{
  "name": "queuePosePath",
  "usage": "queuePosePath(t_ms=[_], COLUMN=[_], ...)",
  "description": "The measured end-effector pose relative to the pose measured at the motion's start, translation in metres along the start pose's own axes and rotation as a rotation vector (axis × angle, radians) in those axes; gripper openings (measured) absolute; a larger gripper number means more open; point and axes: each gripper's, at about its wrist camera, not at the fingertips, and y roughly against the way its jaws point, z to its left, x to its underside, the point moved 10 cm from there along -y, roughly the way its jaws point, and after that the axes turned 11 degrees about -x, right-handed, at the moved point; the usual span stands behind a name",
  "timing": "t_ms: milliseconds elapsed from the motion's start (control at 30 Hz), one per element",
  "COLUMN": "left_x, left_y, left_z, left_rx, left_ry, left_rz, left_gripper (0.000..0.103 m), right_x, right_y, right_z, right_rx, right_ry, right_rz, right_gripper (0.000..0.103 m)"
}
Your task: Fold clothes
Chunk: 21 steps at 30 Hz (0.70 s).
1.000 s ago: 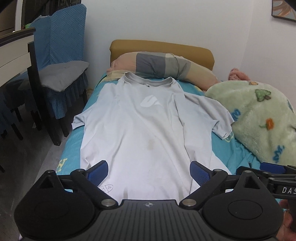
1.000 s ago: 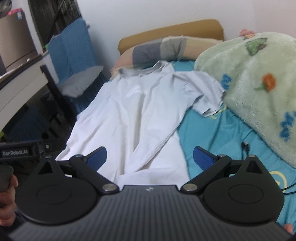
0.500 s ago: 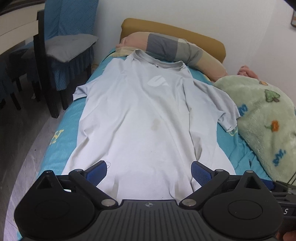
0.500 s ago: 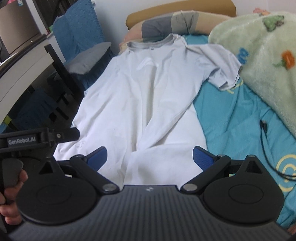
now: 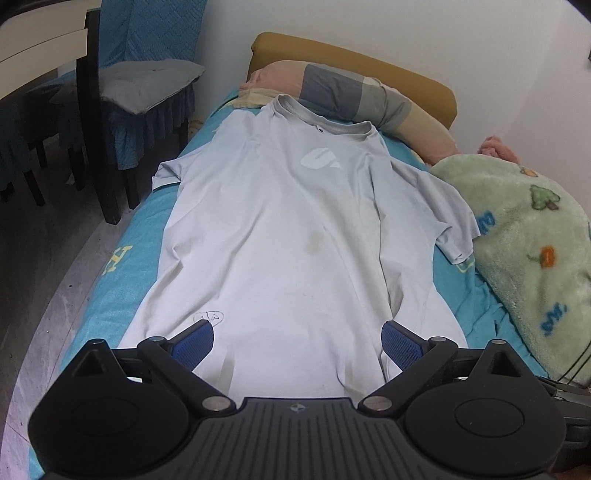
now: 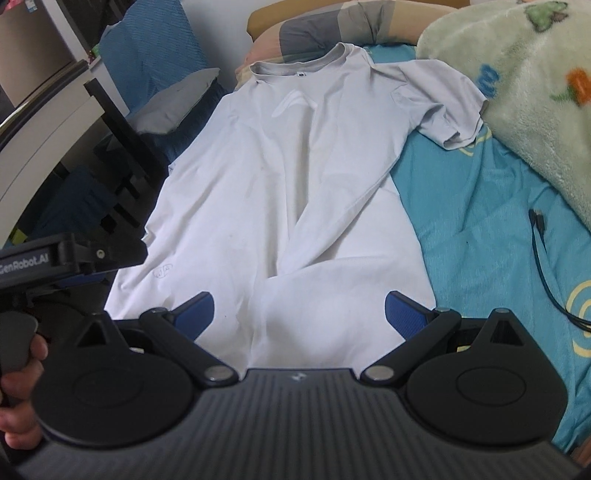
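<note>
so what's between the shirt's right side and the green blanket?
Bare teal sheet, plus a black cable near the blanket; right wrist view. T-shirt.

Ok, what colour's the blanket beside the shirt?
Pale green blanket with cartoon prints, clearest in the left wrist view.

Bed (image 5: pixel 110 291) serves as landmark: teal sheet with yellow print, tan padded headboard (image 5: pixel 354 74) against a plain white wall (image 5: pixel 369 33). A long patchwork bolster (image 5: pixel 354 99) in pink, grey and beige lies just below the headboard. On the bed's right side, a green fleece blanket (image 5: pixel 532 258) with cartoon prints is heaped; a black cable (image 6: pixel 546 258) lies on the sheet near it. Left of the bed, grey floor (image 5: pixel 37 266) and a dark chair (image 5: pixel 110 122) with blue cover and grey cushion. Lighting even, indoor.
</note>
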Motion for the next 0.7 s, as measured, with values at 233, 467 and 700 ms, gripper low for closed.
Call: queuePosePath(t_ms=[233, 467, 700], left_x=[0.001, -0.001, -0.003], left_y=[-0.003, -0.005, -0.016], left_z=[0.004, 0.007, 0.012], left_rx=[-0.011, 0.006, 0.020], left_ry=[0.014, 0.039, 0.082], left_rz=[0.012, 0.018, 0.050], left_gripper=[0.099, 0.099, 0.099], right_x=[0.002, 0.009, 0.041], right_y=[0.002, -0.006, -0.030], right_z=[-0.003, -0.009, 0.021], right_rx=[-0.011, -0.015, -0.054], right_ry=[-0.036, -0.074, 0.054], right_rz=[-0.001, 0.044, 0.222], right_gripper=[0.099, 0.079, 0.076])
